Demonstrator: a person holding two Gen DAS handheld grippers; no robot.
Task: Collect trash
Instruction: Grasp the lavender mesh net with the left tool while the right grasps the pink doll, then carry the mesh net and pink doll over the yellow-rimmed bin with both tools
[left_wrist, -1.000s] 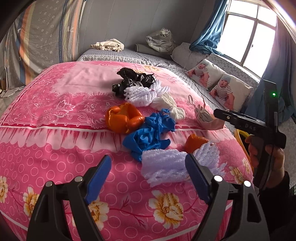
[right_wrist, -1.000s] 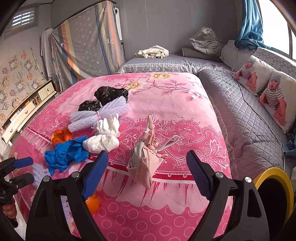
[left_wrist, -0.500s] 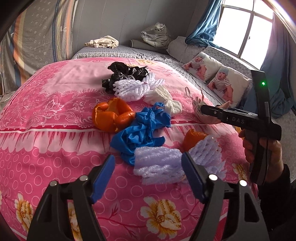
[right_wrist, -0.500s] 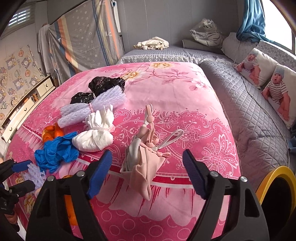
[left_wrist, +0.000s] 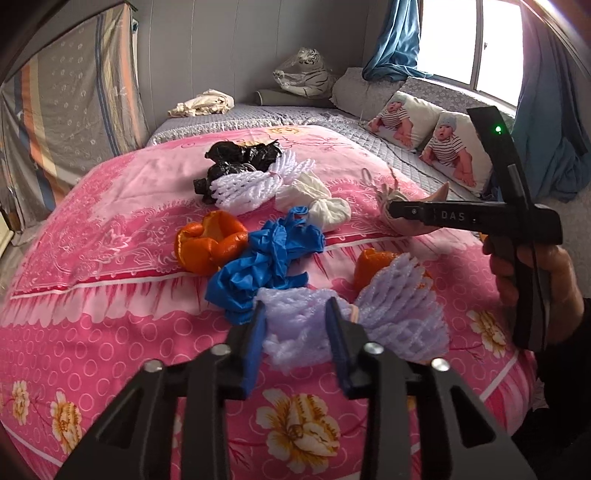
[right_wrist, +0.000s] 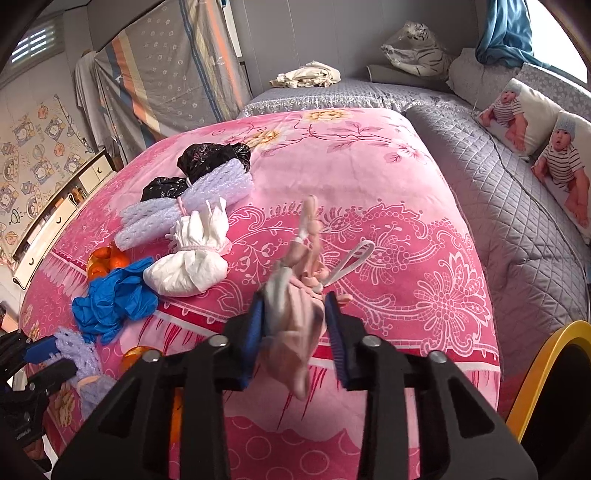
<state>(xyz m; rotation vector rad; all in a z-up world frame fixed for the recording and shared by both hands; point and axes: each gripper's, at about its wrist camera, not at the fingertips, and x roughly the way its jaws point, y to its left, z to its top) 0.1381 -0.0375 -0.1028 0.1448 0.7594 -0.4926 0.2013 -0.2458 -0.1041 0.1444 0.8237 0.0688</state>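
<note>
On the near edge of the bed (left_wrist: 110, 229), under its pink quilt, the left gripper (left_wrist: 295, 314) is closing on a lilac foam net (left_wrist: 399, 314); its blue fingers (left_wrist: 255, 332) press the net's left half between them. An orange peel (left_wrist: 373, 264) lies just behind that net. The right gripper (right_wrist: 295, 314) is also closing, its fingers (right_wrist: 334, 325) squeezing a pink bag (right_wrist: 295, 317) near the same edge, further to the right; the bag's tied top (right_wrist: 310, 221) sticks up beyond them. Between the two, toward the middle of the bed, lie a blue glove wad (left_wrist: 266, 266), another orange peel (left_wrist: 210, 242), a white tied bundle (left_wrist: 317, 201), a white foam net (left_wrist: 255, 184) and a black bag (left_wrist: 240, 157) behind it. A hand (left_wrist: 535, 273) grips the right gripper's handle. A yellow rim (right_wrist: 543, 373) shows beside the bed's near right corner.
</note>
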